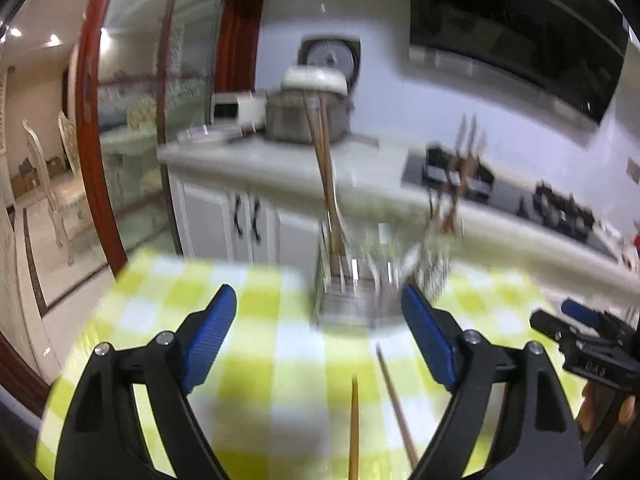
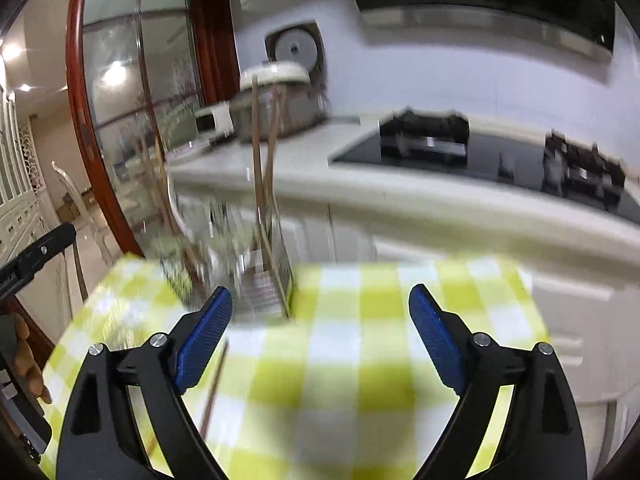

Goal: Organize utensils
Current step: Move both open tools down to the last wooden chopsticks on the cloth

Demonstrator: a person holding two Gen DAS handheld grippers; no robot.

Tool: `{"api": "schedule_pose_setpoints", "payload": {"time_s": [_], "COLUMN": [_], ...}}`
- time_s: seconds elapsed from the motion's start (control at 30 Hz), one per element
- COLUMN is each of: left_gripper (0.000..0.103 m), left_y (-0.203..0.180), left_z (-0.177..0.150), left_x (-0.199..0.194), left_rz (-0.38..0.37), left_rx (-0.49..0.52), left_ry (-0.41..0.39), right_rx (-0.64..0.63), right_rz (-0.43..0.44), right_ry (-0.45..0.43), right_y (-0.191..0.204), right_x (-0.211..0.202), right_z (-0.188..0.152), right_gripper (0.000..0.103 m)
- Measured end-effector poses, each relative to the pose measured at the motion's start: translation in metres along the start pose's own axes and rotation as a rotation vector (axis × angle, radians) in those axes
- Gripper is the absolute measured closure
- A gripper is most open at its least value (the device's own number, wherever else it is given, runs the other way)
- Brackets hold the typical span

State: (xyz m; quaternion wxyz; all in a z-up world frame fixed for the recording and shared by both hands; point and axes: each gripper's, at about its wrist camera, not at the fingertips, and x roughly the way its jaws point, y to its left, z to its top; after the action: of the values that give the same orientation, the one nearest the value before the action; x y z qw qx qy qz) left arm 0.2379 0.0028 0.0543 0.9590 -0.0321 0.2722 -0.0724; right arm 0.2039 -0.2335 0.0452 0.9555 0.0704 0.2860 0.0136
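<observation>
**Desk:** What stands on the yellow-green and white checked tablecloth (image 1: 248, 364)?

**Photographer:** A metal utensil holder (image 1: 352, 292), blurred, near the table's far edge, with long wooden chopsticks (image 1: 326, 168) upright in it. Two more loose wooden chopsticks (image 1: 354, 428) lie flat on the cloth, near the camera.

**Desk:** And the grippers?

**Photographer:** The left gripper (image 1: 318, 336) has its blue-padded fingers (image 1: 212, 336) spread wide, nothing between them but cloth and the loose sticks below. The right gripper (image 2: 322, 336) is likewise wide apart and empty, the holder (image 2: 260, 288) just beyond its left finger.

**Desk:** Background?

**Photographer:** A white kitchen counter (image 2: 360, 184) with a black gas hob (image 2: 500, 156).
</observation>
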Motion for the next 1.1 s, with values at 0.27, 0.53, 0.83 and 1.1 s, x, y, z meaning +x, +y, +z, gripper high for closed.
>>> {"api": "schedule_pose_setpoints", "payload": {"time_s": [0.27,0.53,0.83,1.1], "left_gripper": [0.033,0.047,0.062,0.095], "left_y": [-0.007,-0.019,-0.025,-0.024], "left_z": [-0.074,-0.090,-0.093,-0.089], "left_x": [0.033,0.069,0.081,0.083], "left_rz": [-0.036,-0.030,-0.016,-0.028], "left_rx": [0.031,0.096,0.158,0.177], "left_ry": [0.228,0.360,0.406,0.408], "right_rx": [-0.014,-0.035,-0.056,-0.066], "right_rz": [0.018,0.030,0.082,0.093], "right_ry": [0.141,0.231,0.270,0.294], "right_y": [0.011,0.014,0.025,0.038], "right_x": [0.008,0.020,0.025,0.033], "right_z": [-0.069,-0.105,-0.107,-0.104], "right_gripper": [0.019,0.019,0.019,0.019]}}
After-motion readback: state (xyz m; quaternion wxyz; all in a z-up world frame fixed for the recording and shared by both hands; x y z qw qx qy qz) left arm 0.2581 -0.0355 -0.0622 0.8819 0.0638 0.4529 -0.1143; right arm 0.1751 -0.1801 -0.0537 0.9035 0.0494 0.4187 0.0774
